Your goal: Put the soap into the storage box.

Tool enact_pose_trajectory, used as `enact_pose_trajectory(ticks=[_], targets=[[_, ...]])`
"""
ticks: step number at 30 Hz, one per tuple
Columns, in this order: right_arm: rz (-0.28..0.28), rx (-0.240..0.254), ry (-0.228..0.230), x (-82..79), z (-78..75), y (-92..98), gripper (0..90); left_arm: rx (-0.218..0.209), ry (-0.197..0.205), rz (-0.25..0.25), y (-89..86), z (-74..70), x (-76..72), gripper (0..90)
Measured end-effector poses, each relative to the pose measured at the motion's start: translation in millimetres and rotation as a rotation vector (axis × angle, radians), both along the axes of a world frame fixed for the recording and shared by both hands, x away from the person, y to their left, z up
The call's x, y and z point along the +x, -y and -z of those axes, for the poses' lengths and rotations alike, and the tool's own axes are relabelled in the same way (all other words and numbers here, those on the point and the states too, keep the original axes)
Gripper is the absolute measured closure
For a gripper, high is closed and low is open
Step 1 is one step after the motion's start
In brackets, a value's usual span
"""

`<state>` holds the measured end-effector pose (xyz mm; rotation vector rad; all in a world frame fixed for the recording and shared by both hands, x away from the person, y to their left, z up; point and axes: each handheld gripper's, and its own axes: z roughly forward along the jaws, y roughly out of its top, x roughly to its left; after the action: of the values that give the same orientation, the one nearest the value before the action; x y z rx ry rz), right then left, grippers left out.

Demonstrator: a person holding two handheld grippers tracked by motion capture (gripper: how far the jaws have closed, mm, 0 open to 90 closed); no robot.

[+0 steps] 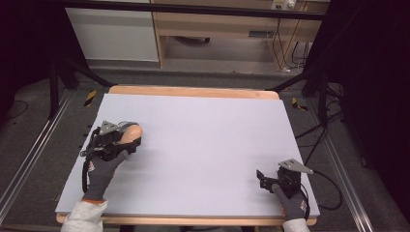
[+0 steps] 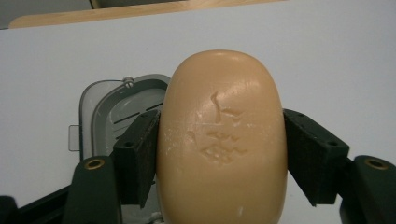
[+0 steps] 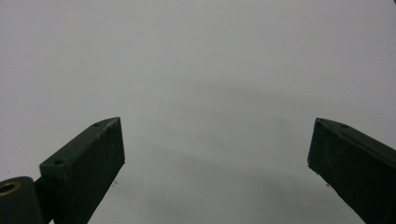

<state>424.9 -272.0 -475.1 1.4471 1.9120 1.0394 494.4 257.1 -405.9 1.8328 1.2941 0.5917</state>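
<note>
A tan oval bar of soap (image 2: 222, 140) with a stamped mark on top sits between the black pads of my left gripper (image 2: 223, 133), which is shut on its two long sides. Under and behind the soap lies a grey plastic soap case (image 2: 100, 109), open side up, on the table. In the high view the soap (image 1: 133, 132) and the left gripper (image 1: 126, 138) are over the left part of the table. My right gripper (image 1: 261, 178) rests near the front right corner. Its jaws stand wide apart in the right gripper view (image 3: 217, 144), with bare surface between them.
A pale grey mat (image 1: 203, 130) covers the wooden table, whose bare rim (image 1: 193, 91) shows at the far edge. Black frame legs and cables stand on the floor to the left and right. A cable trails from the right gripper off the table's right edge.
</note>
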Motion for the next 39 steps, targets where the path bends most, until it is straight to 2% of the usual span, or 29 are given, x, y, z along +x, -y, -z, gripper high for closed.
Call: enact_pose_trajectory(ticks=[18,39], targets=[[-0.002,-0.001,-0.003,1.3,0.6,-0.7,4.1,0.006,-0.026,-0.081,-18.7,12.0,25.4,31.4],[-0.001,-0.006,-0.005,2.2,1.5,-1.1,4.1,0.027,-0.057,-0.100,-20.7,23.6,33.8,31.4]])
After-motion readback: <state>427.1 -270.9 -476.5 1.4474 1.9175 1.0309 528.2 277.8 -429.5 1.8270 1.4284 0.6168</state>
